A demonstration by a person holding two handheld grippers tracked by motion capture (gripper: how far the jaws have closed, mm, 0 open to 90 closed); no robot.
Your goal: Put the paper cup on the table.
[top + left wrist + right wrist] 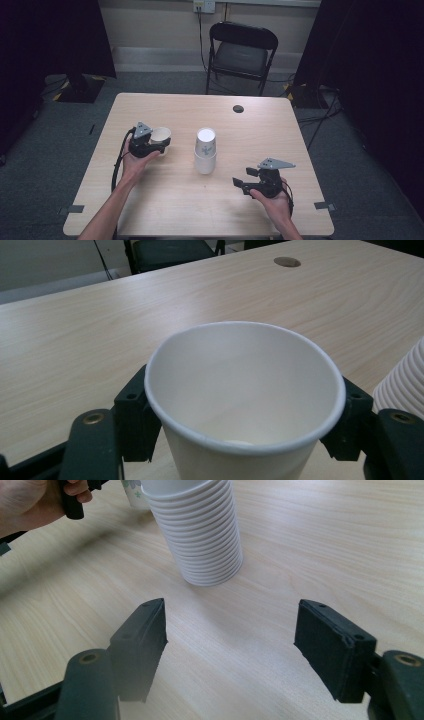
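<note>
The left claw (161, 142) is clamped on a single paper cup (160, 135): in the left gripper view its two black jaws press against opposite sides of the cup (245, 405) just under the rolled rim. The cup stands upright with its mouth open to the camera, white inside and holding nothing that can be seen. The person's left hand (135, 159) grips the body of this claw from below, and a black cable trails from it back along the forearm.

Just to the right of the held cup, near the middle of the counter (165, 205), stands a stack of paper cups (205, 150), upright and nested, with a faint printed pattern on the top one. The edge of this stack (402, 385) shows at the right border of the left gripper view, close to the held cup but apart from it.

The right claw (243, 181) has its jaws spread wide apart with nothing between them. In the right gripper view it (230, 635) points toward the base of the stack (200, 530), which stands a little beyond the jaw tips on the bare wood. The person's right hand (272, 197) holds this claw low over the near right part of the counter.

Farther off, a small dark round hole (238, 108) sits near the far edge of the counter, and a black folding chair (240, 52) stands behind it on the grey floor.
</note>
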